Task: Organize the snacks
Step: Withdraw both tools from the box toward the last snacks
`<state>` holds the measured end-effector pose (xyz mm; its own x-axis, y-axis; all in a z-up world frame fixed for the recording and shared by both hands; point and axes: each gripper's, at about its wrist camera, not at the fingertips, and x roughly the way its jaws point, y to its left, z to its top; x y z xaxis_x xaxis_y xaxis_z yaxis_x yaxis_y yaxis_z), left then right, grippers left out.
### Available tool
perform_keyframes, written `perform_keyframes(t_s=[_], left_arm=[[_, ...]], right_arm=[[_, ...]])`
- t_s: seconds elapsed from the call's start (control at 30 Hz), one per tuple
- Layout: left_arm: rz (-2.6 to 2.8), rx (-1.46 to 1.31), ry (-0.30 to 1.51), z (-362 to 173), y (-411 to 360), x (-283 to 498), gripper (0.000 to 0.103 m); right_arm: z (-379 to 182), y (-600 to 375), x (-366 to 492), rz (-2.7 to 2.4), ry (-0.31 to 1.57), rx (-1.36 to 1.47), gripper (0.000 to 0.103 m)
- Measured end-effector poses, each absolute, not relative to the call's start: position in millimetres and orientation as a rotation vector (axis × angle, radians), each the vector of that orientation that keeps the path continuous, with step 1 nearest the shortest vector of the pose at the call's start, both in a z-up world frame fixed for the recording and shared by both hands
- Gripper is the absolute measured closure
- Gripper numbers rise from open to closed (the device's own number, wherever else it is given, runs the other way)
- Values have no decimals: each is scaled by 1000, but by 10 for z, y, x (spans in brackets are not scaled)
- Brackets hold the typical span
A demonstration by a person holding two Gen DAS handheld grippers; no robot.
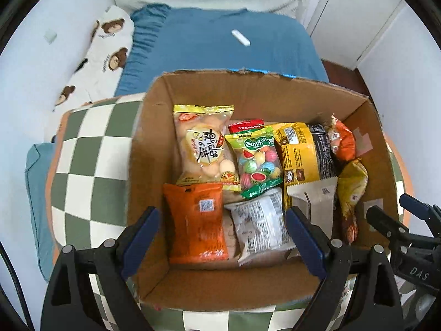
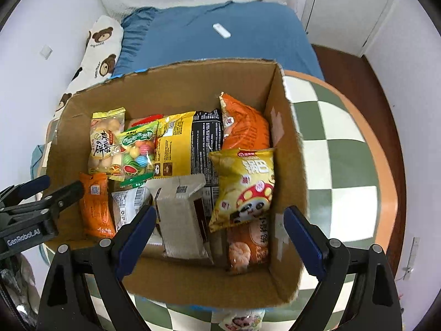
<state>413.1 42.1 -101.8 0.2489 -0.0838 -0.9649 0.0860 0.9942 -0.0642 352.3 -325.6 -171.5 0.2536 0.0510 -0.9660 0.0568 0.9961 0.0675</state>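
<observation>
Snacks fill the cardboard box that sits on my checkered counter, with a blue bed behind it. Along the far side I see an egg-biscuit bag, a green bag of watermelon gum balls lying partly over it, a red packet poking out behind, and a yellow-and-black bag. Nearer me lie an orange packet, a clear packet with a white label and a grey carton-like pack. On the right side an orange bag leans against the wall, a yellow mushroom-print bag rests in front of it, and a shrimp-print packet lies beneath that.

My left tool hangs above the near left part of the box, jaws spread wide, gripping nothing. My right tool hangs above the near right part, likewise wide open and empty. Neither touches any packet that I can see.
</observation>
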Motion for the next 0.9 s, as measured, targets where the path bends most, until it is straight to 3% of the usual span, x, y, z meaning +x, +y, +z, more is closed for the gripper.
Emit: perform_keyframes(t_s=[0.57,0.9], left_arm=[[-103,4,998,-232,517,2957,10],[-119,13,918,-23,469,2424,10]], right_arm=[[-924,-3044,2360,-27,1008,9,7],[-595,-2992,1690,-66,864,17,7]])
